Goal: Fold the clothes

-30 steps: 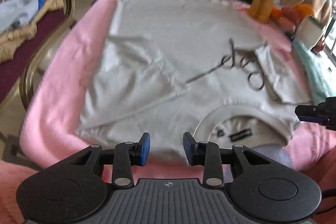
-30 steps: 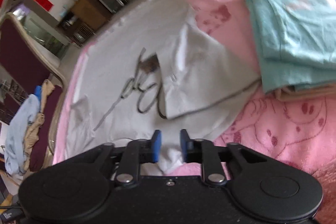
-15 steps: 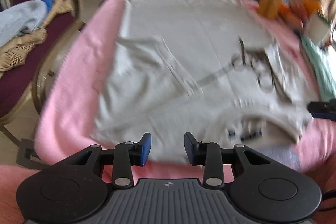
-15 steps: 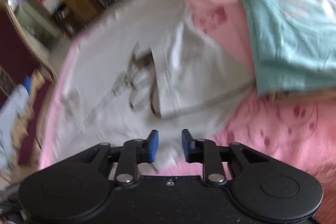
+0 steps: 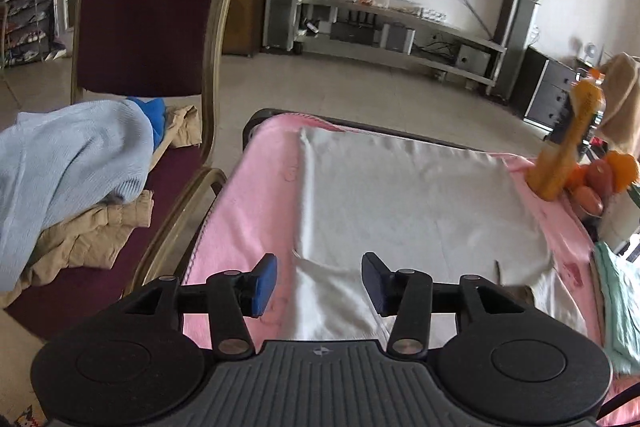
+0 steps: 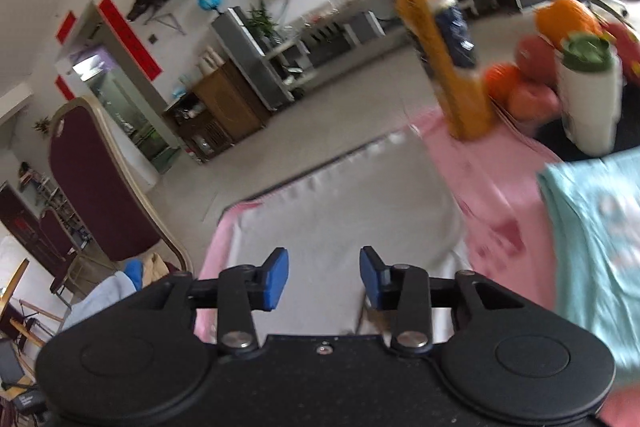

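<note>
We see the pale grey cotton T-shirt (image 5: 420, 203) spread flat on the pink towelling cover (image 5: 256, 195), ahead of and below both pairs of jaws. Our left gripper (image 5: 319, 285) has just been opening; its blue pads stand about half apart with nothing between them. Our right gripper (image 6: 323, 279) has likewise just been opening and grips nothing. Right of its jaws lies a folded mint-green garment (image 6: 592, 235); beyond stands a tall orange drink bottle (image 6: 444, 63). Left of the left jaws, a maroon padded chair (image 5: 148, 3) carries a light blue knitted jumper (image 5: 68, 163).
</note>
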Demonstrator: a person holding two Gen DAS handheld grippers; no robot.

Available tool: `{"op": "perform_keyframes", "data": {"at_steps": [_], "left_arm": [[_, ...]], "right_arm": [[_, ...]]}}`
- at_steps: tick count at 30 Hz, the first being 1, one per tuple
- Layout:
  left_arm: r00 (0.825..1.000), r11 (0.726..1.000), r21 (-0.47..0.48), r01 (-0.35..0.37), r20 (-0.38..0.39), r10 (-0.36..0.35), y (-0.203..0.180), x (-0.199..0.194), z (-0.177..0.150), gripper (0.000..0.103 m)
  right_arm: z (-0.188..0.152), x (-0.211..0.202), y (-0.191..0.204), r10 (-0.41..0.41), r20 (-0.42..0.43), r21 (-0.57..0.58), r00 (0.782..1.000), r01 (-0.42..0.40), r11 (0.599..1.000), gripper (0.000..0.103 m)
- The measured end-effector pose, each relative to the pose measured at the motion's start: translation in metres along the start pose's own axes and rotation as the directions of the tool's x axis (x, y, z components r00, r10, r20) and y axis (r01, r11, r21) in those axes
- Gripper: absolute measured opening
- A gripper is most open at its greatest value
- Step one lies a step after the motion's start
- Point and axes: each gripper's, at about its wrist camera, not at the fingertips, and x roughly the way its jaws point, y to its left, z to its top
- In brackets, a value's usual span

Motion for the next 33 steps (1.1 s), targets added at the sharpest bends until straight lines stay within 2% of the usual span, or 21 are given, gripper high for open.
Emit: {"op": "perform_keyframes", "data": {"at_steps": [1, 2, 5, 7, 8, 9, 11, 13, 17, 18, 20, 24, 31, 33], "left_arm": [[1.000, 1.000, -0.005, -0.003, -0.015, 0.003, 0.001, 0.012, 0.004, 0.049], [0.999, 1.000, -0.020, -0.004, -0.036, 0.004, 0.004, 0.028, 0.011, 0.049], [0.994, 0.997, -0.071, -0.010, -0.106, 0.003, 0.014, 0.078, 0.032, 0.048], [0.990, 0.994, -0.107, -0.019, -0.138, 0.004, 0.020, 0.111, 0.048, 0.048], [0.990, 0.992, -0.127, -0.026, -0.143, 0.007, 0.023, 0.126, 0.058, 0.048], [0.990, 0.989, -0.144, -0.034, -0.143, 0.013, 0.024, 0.141, 0.068, 0.049], [0.990, 0.985, -0.166, -0.047, -0.143, 0.023, 0.024, 0.170, 0.085, 0.050], [0.989, 0.984, -0.172, -0.053, -0.148, 0.027, 0.023, 0.198, 0.096, 0.051], [0.986, 0.984, -0.168, -0.059, -0.164, 0.031, 0.021, 0.250, 0.111, 0.055], [0.986, 0.985, -0.163, -0.058, -0.162, 0.031, 0.021, 0.258, 0.113, 0.059], [0.987, 0.987, -0.151, -0.056, -0.155, 0.033, 0.021, 0.273, 0.116, 0.060], [0.991, 0.990, -0.136, -0.037, -0.135, 0.018, 0.026, 0.292, 0.123, 0.061], [0.994, 0.991, -0.130, -0.028, -0.111, 0.013, 0.029, 0.315, 0.130, 0.061], [0.995, 0.988, -0.150, -0.028, -0.096, 0.013, 0.032, 0.320, 0.133, 0.061]], "right_arm": [[0.003, 0.013, 0.002, -0.009, -0.012, -0.017, 1.000, 0.008, 1.000, 0.055], [0.004, 0.028, 0.003, -0.020, -0.035, -0.036, 0.999, 0.019, 0.999, 0.067], [0.012, 0.084, 0.002, -0.068, -0.133, -0.061, 0.989, 0.060, 0.996, 0.067], [0.023, 0.113, -0.002, -0.077, -0.145, -0.047, 0.986, 0.071, 0.996, 0.064], [0.033, 0.124, -0.004, -0.076, -0.112, -0.034, 0.991, 0.072, 0.997, 0.056], [0.043, 0.134, -0.006, -0.081, -0.075, -0.034, 0.994, 0.078, 0.996, 0.041], [0.061, 0.151, -0.007, -0.111, 0.010, -0.069, 0.994, 0.111, 0.991, 0.029], [0.079, 0.174, -0.014, -0.158, 0.073, -0.088, 0.985, 0.164, 0.983, 0.029], [0.110, 0.237, -0.045, -0.244, 0.093, -0.073, 0.965, 0.251, 0.965, 0.035], [0.116, 0.253, -0.054, -0.269, 0.086, -0.068, 0.959, 0.275, 0.959, 0.035], [0.126, 0.282, -0.071, -0.310, 0.054, -0.045, 0.949, 0.312, 0.949, 0.035], [0.137, 0.320, -0.092, -0.334, 0.001, 0.016, 0.943, 0.334, 0.942, 0.034], [0.133, 0.363, -0.099, -0.367, -0.038, -0.044, 0.930, 0.365, 0.930, 0.033], [0.128, 0.367, -0.098, -0.375, -0.041, -0.066, 0.926, 0.372, 0.926, 0.026]]}}
